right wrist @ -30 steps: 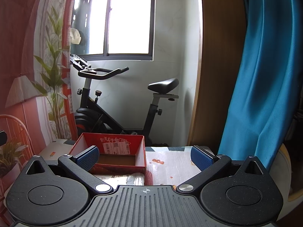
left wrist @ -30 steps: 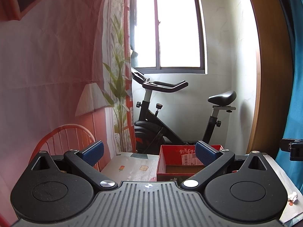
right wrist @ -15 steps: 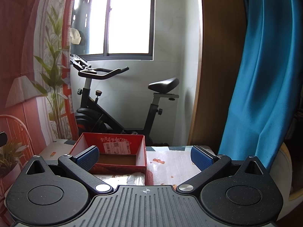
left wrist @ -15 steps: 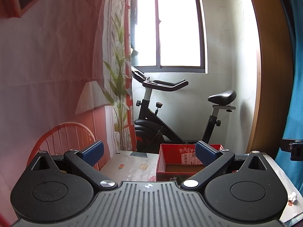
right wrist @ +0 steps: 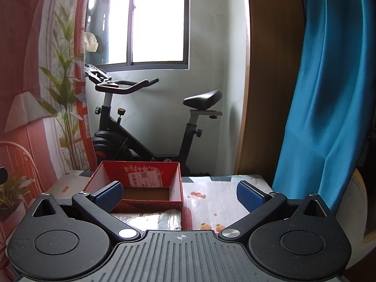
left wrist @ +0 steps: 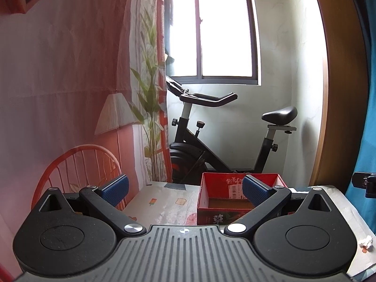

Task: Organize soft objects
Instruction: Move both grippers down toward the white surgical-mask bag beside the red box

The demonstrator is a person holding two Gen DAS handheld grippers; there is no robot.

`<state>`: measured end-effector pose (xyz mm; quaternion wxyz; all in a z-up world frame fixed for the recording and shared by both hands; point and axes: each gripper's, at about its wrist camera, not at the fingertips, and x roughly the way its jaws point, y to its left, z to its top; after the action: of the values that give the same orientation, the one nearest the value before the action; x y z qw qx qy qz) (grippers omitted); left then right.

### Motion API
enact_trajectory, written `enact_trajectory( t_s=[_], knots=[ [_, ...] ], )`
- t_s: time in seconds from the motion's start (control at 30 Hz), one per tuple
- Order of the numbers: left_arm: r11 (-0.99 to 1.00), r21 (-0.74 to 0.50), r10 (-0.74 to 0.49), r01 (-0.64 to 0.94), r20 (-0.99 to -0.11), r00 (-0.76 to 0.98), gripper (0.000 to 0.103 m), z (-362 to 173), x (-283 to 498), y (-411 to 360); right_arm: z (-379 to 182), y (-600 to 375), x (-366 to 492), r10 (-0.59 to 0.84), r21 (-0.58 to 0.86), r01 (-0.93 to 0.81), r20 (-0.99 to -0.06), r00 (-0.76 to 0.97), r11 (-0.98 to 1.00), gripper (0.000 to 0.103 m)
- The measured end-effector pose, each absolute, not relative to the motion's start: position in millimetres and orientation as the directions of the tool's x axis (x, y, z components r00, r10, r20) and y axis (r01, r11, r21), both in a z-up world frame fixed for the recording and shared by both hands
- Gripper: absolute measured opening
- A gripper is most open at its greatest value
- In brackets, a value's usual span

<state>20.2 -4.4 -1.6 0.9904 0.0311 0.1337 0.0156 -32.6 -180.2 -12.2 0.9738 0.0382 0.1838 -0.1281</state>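
An open red cardboard box (left wrist: 237, 198) (right wrist: 141, 185) stands near the far edge of a table with a printed cover (left wrist: 164, 203) (right wrist: 211, 202); its brown bottom looks bare. In front of the box lies a soft bundle in shiny clear plastic (right wrist: 155, 219), mostly hidden by my right gripper's body. My left gripper (left wrist: 185, 189) is open above the near side of the table, its right pad overlapping the box. My right gripper (right wrist: 179, 195) is open too, its left pad in front of the box's near wall. Neither holds anything.
A black exercise bike (left wrist: 211, 141) (right wrist: 145, 127) stands behind the table under a bright window. A printed backdrop cloth (left wrist: 58, 94) hangs at the left, a blue curtain (right wrist: 329, 94) at the right. A small white crumpled scrap (left wrist: 366, 242) lies on the table's right edge.
The left wrist view has tilted slightly, so the box sits a little more in sight; both grippers stay open and nothing on the table has moved.
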Motion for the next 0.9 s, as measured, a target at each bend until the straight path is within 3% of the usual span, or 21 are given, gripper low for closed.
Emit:
enact_trajectory(
  t_s=[0.47,0.6,0.77,0.9],
  knots=[
    [0.996,0.074,0.069,-0.044,-0.385,0.92,0.103,-50,65,4,-67,-195,1,-0.128,0.143,0.212,-0.446,0.886,0.967,0.103],
    [0.996,0.065,0.076,-0.053,-0.437,0.896,0.103,-72,83,10,-92,-202,8,-0.122,0.18,0.21,-0.405,0.906,0.961,0.103],
    [0.999,0.019,0.034,-0.028,-0.495,0.868,0.103,-101,102,17,-122,-205,25,-0.12,0.152,0.201,-0.424,0.898,0.968,0.103],
    [1.0,-0.024,-0.001,-0.014,-0.533,0.846,0.103,-120,113,22,-147,-213,42,-0.05,0.232,0.177,-0.467,0.883,0.956,0.103]
  ],
)
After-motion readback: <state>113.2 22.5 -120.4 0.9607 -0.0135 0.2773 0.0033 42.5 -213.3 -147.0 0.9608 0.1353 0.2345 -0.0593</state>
